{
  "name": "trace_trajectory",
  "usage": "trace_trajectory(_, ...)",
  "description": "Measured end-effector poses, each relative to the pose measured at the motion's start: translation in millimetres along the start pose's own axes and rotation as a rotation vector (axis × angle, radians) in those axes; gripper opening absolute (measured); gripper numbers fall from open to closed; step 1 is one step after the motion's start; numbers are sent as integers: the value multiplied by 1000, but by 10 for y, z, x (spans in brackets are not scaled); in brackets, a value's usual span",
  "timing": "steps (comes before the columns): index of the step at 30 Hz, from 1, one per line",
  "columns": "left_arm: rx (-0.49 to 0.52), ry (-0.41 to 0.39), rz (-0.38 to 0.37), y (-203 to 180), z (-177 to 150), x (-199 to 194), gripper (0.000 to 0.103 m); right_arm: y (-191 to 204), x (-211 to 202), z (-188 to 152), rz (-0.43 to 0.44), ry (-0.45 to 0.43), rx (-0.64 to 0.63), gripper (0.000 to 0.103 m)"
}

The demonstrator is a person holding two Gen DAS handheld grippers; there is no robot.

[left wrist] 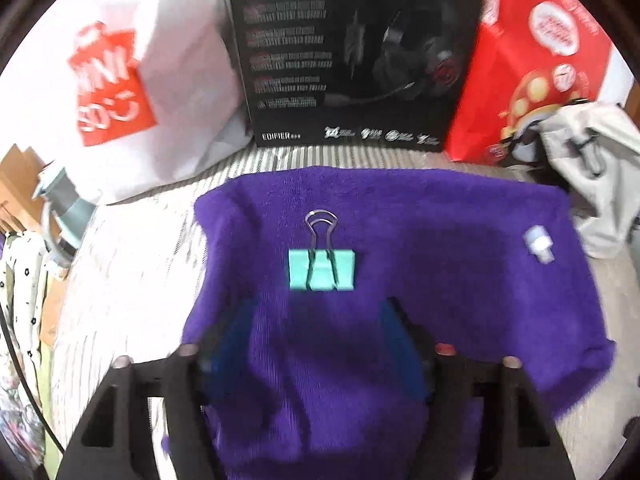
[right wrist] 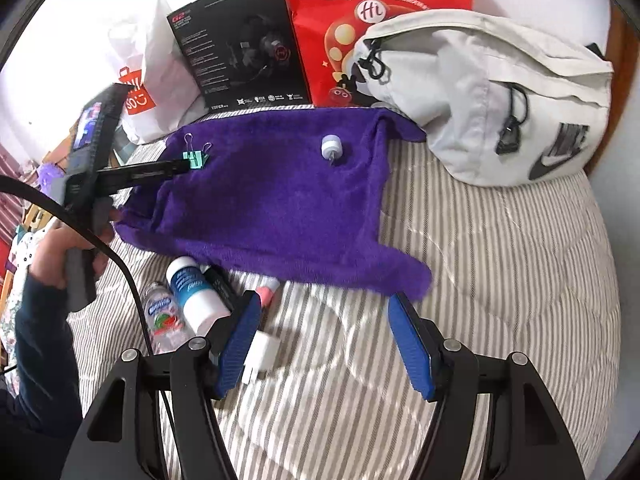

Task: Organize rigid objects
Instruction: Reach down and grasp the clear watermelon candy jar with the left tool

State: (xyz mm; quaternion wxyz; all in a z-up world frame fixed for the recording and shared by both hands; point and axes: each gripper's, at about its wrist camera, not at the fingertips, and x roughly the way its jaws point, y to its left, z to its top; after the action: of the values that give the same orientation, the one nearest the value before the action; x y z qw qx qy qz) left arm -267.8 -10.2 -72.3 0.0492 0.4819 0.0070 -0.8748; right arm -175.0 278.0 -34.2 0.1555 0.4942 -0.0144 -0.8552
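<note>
- Now we see the teal binder clip (left wrist: pixel 321 270) lying on the purple towel (left wrist: pixel 440 280), just ahead of the left gripper (left wrist: pixel 320 320), jaws wide open, empty.
- It looks light and stiff; we would grasp its flat body.

On your bed (right wrist: pixel 500 280) lies a towel (right wrist: pixel 280 208), with a binder clip (right wrist: pixel 197 159) toward its left and a small cap-like piece (right wrist: pixel 332 147) to the right. Behind it stand a boxed headset (right wrist: pixel 240 44) and bags; bottles (right wrist: pixel 192 292) and a charger (right wrist: pixel 262 354), probably, lie before it.
</note>
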Motion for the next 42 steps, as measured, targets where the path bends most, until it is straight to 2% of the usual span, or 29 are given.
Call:
trace_trajectory(1,4,-16,-13,-21,-64,-121,81,1,-34,-32,-2,-6,4,66)
trace_trajectory(3,-15,-39,-58,-43,-159,-330,82,-4,-118,-119,-3,-20,18,66)
trace_trajectory(6,-38,-23,-148,-85,-402,-531,83,-8,-225,-242,-6,-35,38,66)
trace_trajectory(11,-19,16,-178,-279,-906,-721,84,1,-387,-431,-13,-53,45,67)
trace_trajectory(16,-33,89,-231,-420,-1180,-709,84,49,-481,-556,-15,-60,45,69)
trace_trajectory(23,20,166,-193,-552,-1400,-439,84,178,-486,-674,-6,-47,30,69)
trace_trajectory(25,37,148,-192,-507,-1437,-484,85,210,-473,-704,-8,-43,25,69)
trace_trajectory(31,106,151,-92,-256,-1572,-587,85,293,-416,-744,-8,-30,18,69)
trace_trajectory(34,88,130,-81,-107,-1588,-619,85,344,-385,-739,-6,-26,9,69)
trace_trajectory(37,102,99,-124,-122,-1564,-613,83,406,-345,-726,-10,-17,-7,69)
trace_trajectory(38,131,91,-131,-167,-1568,-602,84,428,-334,-729,-12,-13,-13,69)
trace_trajectory(41,224,50,-68,-280,-1628,-585,84,465,-307,-760,-18,-9,-21,69)
trace_trajectory(42,238,21,-68,-290,-1650,-612,78,462,-289,-783,-19,-11,-18,69)
